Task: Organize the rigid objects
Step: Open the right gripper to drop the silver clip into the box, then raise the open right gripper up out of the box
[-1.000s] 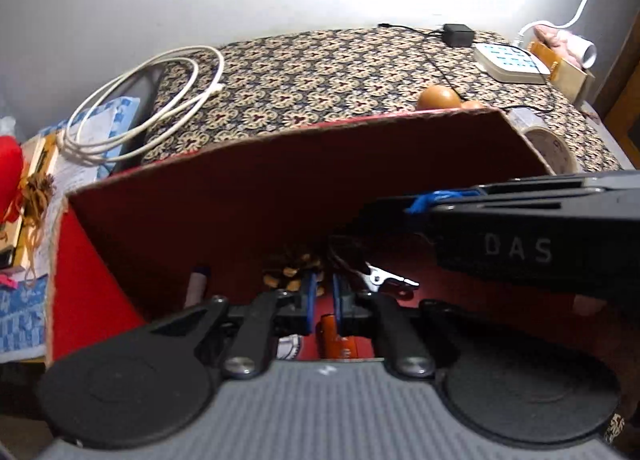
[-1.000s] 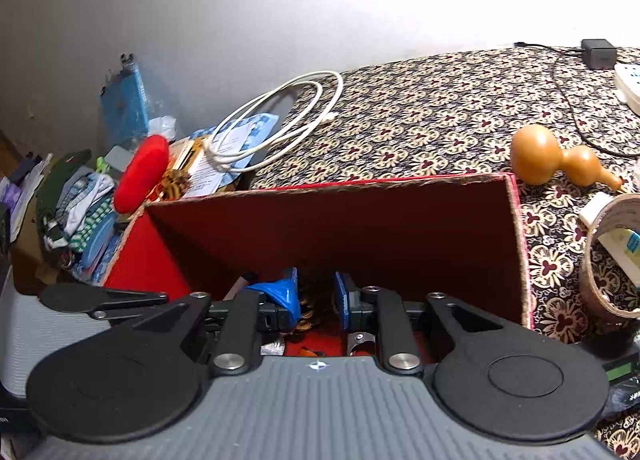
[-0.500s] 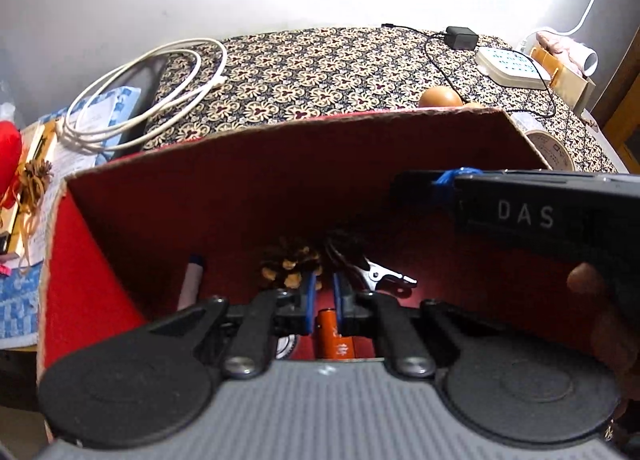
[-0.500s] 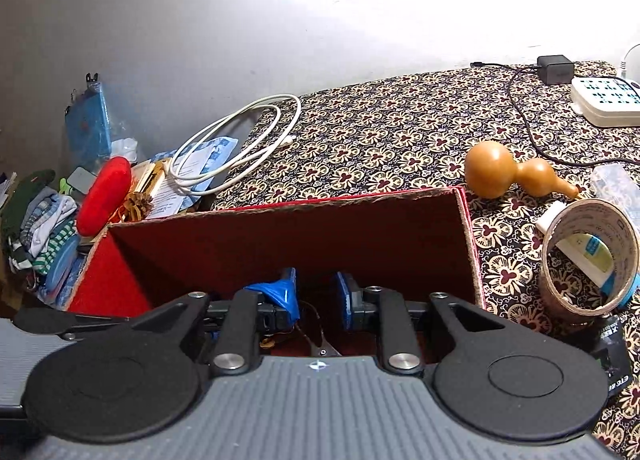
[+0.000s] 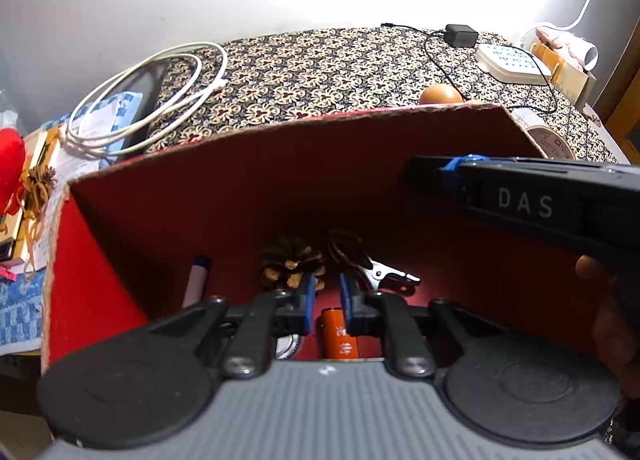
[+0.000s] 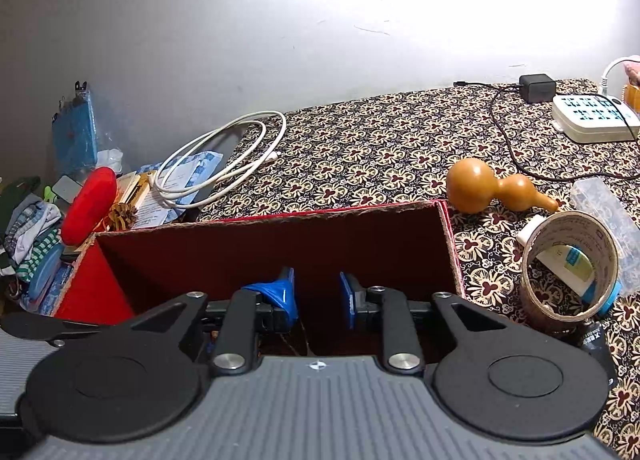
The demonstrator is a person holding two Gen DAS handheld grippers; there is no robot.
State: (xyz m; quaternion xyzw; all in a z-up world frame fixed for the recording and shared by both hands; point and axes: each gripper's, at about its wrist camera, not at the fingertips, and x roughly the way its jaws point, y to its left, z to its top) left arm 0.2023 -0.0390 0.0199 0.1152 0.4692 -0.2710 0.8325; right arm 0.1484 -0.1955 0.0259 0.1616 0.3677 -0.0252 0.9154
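A lived-in home room: a floral patterned tablecloth (image 6: 360, 148), a white power strip (image 6: 592, 116) far right, folded clothes (image 6: 28, 228) piled left.

The letters "DAS" are read in pale capitals on the black side of the right gripper (image 5: 524, 202), seen from the left wrist view. Light characters are printed on the orange cylinder (image 5: 340, 336) lying in the red box (image 5: 280, 180), but they are too small and partly hidden to be read. Faint print is noted on the outer face of the tape roll (image 5: 554, 142), and again on its band in the right wrist view (image 6: 570, 264); it is not legible. Printed lines are seen on the papers (image 6: 160, 200) beside the table; none can be made out.
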